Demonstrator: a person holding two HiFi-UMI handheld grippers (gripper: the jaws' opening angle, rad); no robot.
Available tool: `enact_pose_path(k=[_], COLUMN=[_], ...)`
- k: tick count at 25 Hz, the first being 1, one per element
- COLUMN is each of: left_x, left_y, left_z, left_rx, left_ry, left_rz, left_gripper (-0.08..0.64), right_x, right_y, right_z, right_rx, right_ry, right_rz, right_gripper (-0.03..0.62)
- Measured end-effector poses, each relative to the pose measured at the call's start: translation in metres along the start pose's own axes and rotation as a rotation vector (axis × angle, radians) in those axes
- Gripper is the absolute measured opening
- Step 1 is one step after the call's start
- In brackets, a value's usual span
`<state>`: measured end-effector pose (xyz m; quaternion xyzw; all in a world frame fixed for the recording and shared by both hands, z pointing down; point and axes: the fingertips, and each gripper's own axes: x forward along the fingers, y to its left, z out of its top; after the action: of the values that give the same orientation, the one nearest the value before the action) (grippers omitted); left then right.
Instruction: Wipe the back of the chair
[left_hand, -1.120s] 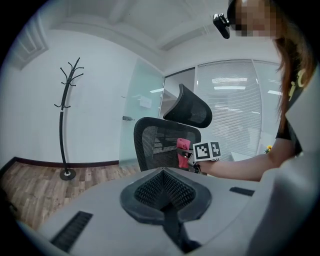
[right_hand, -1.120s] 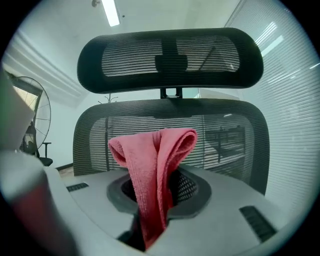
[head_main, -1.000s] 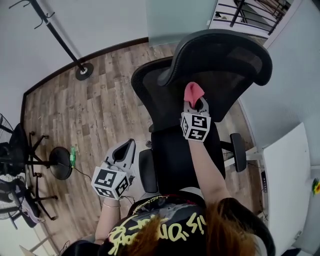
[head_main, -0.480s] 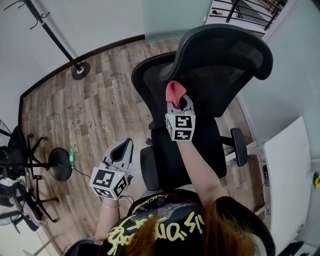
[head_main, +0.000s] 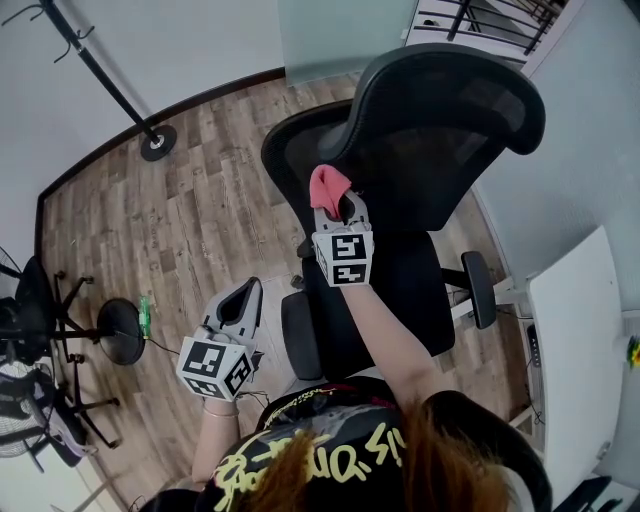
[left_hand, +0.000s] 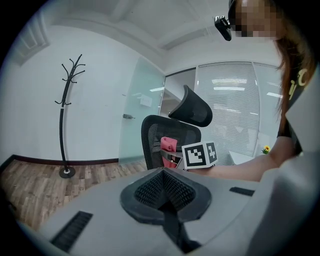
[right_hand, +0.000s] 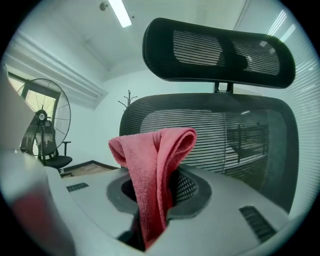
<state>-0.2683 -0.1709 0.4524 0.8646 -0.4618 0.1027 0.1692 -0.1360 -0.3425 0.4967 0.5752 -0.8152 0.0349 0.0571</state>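
Observation:
A black mesh office chair (head_main: 400, 170) with a curved headrest (head_main: 450, 90) fills the middle of the head view. My right gripper (head_main: 335, 205) is shut on a folded pink cloth (head_main: 328, 186) and holds it against the left part of the mesh chair back (right_hand: 210, 135). The cloth (right_hand: 152, 175) sticks up between the jaws in the right gripper view. My left gripper (head_main: 243, 300) hangs low, left of the seat, shut with nothing in it. From it I see the chair (left_hand: 170, 135) and the cloth (left_hand: 169, 145) beyond.
A coat stand (head_main: 110, 75) is at the back left on the wood floor. A floor fan (head_main: 60, 320) and its base stand at the far left. A white desk (head_main: 580, 350) lies at the right. A glass partition (left_hand: 142, 120) stands behind the chair.
My right gripper has slid leftward across the chair back with the pink cloth. The left gripper has stayed almost in place.

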Motion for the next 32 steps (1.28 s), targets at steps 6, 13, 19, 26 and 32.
enact_pose_path(k=[6, 13, 19, 26, 32], left_x=[0.001, -0.005, -0.008, -0.002, 0.004], left_y=[0.001, 0.01, 0.01, 0.01, -0.004], left_z=[-0.004, -0.004, -0.005, -0.008, 0.002], left_rx=[-0.003, -0.008, -0.008, -0.008, -0.005], left_ry=[0.003, 0.004, 0.007, 0.013, 0.013], left_rz=[0.001, 0.017, 0.016, 0.029, 0.012], left_gripper=[-0.006, -0.006, -0.006, -0.006, -0.006], right_x=[0.003, 0.009, 0.01, 0.012, -0.011], right_y=[0.031, 0.048, 0.067, 0.086, 0.092], right_z=[-0.007, -0.011, -0.013, -0.022, 0.002], right_rx=[-0.019, -0.011, -0.028, -0.056, -0.08], right_ry=[0.02, 0.031, 0.042, 0.059, 0.009], right_rz=[0.076, 0.108, 0.151, 0.24, 0.3], right_gripper=[0.074, 0.074, 0.074, 0.074, 0.074])
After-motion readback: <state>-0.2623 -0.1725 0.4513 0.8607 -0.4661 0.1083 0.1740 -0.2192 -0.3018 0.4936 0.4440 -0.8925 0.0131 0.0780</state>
